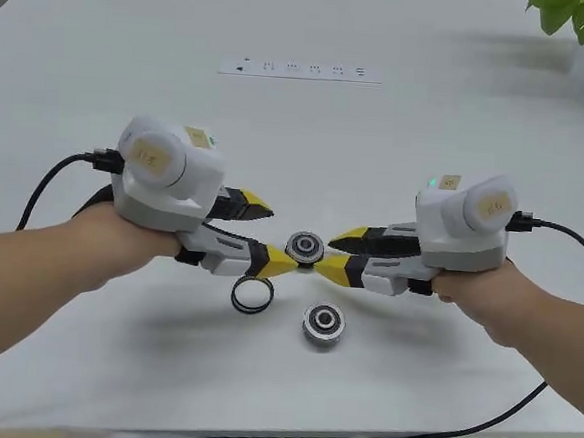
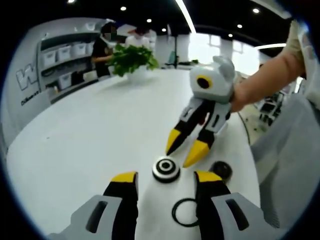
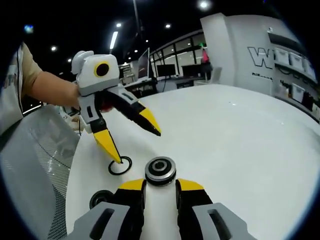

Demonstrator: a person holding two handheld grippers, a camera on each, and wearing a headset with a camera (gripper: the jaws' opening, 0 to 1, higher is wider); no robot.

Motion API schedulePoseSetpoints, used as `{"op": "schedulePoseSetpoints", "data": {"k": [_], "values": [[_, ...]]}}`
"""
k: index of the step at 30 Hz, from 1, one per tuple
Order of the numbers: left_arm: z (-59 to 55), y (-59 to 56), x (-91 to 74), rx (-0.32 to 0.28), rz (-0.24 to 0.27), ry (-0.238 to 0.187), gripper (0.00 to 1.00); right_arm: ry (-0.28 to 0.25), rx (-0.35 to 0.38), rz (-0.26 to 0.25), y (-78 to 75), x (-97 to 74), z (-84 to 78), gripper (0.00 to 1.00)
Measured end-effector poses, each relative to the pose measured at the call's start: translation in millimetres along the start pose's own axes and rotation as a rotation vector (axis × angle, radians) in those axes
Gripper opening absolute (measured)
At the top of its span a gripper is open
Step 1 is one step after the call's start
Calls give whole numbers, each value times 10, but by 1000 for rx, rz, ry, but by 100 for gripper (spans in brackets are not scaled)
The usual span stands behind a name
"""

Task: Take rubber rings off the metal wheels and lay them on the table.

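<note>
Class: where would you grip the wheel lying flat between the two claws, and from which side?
Likely across the outer rim of the wheel, coming in low along the table: it lies flat, hub up, so only the rim offers opposite faces.

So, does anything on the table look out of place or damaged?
Nothing stands out. The rubber ring lies flat on the table, and the far wheel and near wheel look undamaged.
</note>
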State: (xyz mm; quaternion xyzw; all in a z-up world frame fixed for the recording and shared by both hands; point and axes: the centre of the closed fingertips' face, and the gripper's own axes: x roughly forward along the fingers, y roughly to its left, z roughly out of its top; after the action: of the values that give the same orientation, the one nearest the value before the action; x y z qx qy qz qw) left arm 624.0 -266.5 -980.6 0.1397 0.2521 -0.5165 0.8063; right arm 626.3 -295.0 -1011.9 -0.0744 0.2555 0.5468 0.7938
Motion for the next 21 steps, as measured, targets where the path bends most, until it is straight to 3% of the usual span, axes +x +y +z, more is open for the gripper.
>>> {"op": "schedulePoseSetpoints", "data": {"k": [21], "values": [[-10,-24,171,5,-22,20,31,-14,28,5,-8,13,-36,10]]}}
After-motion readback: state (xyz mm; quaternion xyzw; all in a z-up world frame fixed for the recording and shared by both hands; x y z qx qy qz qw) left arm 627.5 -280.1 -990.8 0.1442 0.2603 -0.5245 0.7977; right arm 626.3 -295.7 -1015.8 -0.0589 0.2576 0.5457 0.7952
